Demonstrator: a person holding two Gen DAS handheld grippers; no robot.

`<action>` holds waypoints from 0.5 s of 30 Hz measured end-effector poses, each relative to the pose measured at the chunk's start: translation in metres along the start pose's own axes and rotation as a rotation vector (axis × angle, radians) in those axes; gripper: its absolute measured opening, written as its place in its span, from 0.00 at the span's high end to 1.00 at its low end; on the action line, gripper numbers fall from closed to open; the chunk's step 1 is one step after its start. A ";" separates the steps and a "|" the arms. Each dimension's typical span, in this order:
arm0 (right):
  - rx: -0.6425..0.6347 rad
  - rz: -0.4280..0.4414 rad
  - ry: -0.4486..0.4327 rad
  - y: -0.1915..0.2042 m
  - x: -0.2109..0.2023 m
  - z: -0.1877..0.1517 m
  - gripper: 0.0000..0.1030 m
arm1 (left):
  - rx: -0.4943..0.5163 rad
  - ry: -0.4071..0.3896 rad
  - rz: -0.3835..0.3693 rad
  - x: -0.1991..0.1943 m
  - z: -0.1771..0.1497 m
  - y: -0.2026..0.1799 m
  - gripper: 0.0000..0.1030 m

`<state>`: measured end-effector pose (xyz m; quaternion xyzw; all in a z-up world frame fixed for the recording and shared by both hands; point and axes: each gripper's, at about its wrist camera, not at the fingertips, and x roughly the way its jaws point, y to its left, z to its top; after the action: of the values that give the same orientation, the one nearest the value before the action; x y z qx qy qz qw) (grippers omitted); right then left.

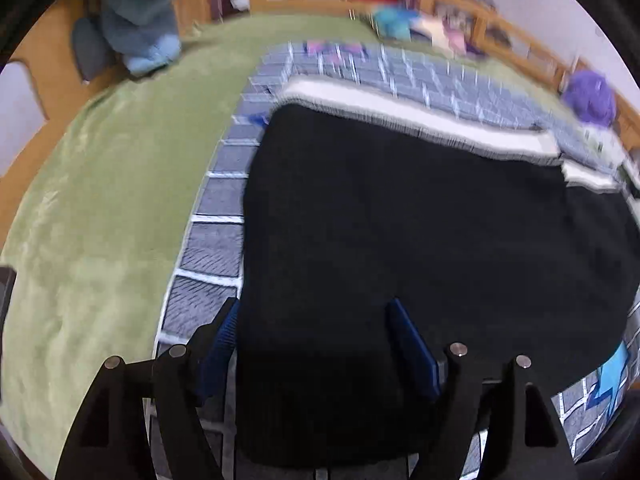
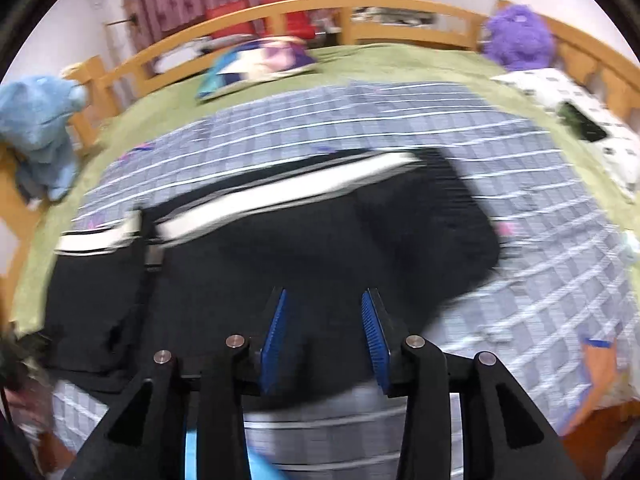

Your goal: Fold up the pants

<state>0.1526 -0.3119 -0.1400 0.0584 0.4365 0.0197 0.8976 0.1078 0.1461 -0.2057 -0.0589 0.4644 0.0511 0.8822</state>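
Pants (image 1: 400,220), black with a white stripe, are lying below both sets of fingers, soft and limp. Left gripper (image 1: 316,344) is gaping wide, right gripper (image 2: 326,340) partly open, both empty; near hem edges look best for pinching.

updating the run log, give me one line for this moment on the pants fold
stage: fold pants | black pants flat on checked blanket | left gripper open | right gripper open | nothing held

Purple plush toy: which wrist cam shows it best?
Right wrist. The purple plush toy sits large near the top right, against the wooden bed rail, mostly unblocked. In the left wrist view it is smaller, blurrier, close to the right edge.
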 end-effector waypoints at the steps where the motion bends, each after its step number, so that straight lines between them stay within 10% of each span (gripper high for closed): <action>1: -0.015 0.045 0.006 0.016 0.003 -0.001 0.63 | -0.024 0.028 -0.028 -0.007 0.002 0.005 0.28; 8: -0.115 0.362 0.150 0.113 0.051 -0.028 0.63 | -0.058 0.026 -0.041 -0.037 -0.012 0.028 0.28; 15: -0.166 0.273 0.190 0.125 0.066 -0.051 0.65 | -0.182 0.038 -0.154 -0.033 -0.025 0.052 0.30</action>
<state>0.1550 -0.1775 -0.2074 0.0405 0.5044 0.1827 0.8429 0.0616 0.1926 -0.1957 -0.1752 0.4685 0.0239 0.8656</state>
